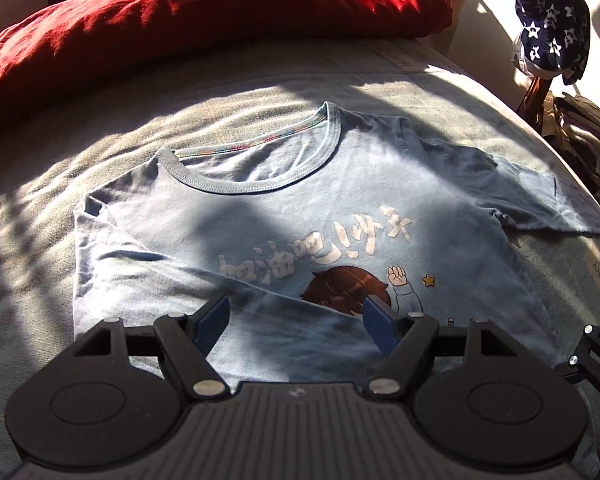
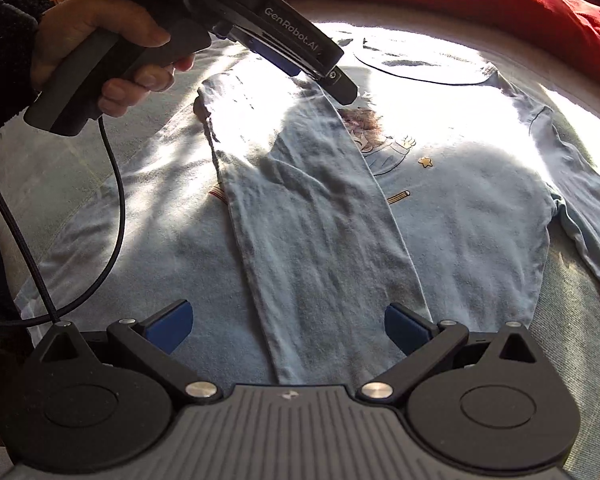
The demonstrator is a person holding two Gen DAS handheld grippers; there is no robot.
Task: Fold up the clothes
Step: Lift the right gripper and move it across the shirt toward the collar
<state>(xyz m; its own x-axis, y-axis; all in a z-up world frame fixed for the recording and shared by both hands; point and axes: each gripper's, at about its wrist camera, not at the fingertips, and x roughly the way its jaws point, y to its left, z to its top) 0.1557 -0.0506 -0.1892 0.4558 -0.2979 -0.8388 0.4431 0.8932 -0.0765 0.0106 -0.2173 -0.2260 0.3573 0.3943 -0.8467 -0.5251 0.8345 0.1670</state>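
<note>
While the light blue T-shirt (image 2: 460, 240) lies face up on the grey bedspread (image 1: 40, 240), collar toward the red pillow (image 1: 180, 20), its left side and sleeve (image 2: 312, 220) are already turned in as a long band across the chest print, so the work looks to be midway through the lengthwise folds. The left gripper (image 1: 296, 324) hangs over the folded band near the print, its blue pads (image 1: 212, 324) spread wide with nothing between them; seen from the right wrist camera it slants down toward the cloth, held in the person's left hand (image 2: 100, 52). The right gripper (image 2: 288, 328) is likewise wide open and empty, poised above the lower end of the band by the hem, the fabric passing beneath the gap between its pads. The other sleeve (image 2: 580, 232) is spread out flat to the right. The next move probably calls for pinching that right sleeve and side edge and laying them over the centre to match, keeping the band from shifting.
</note>
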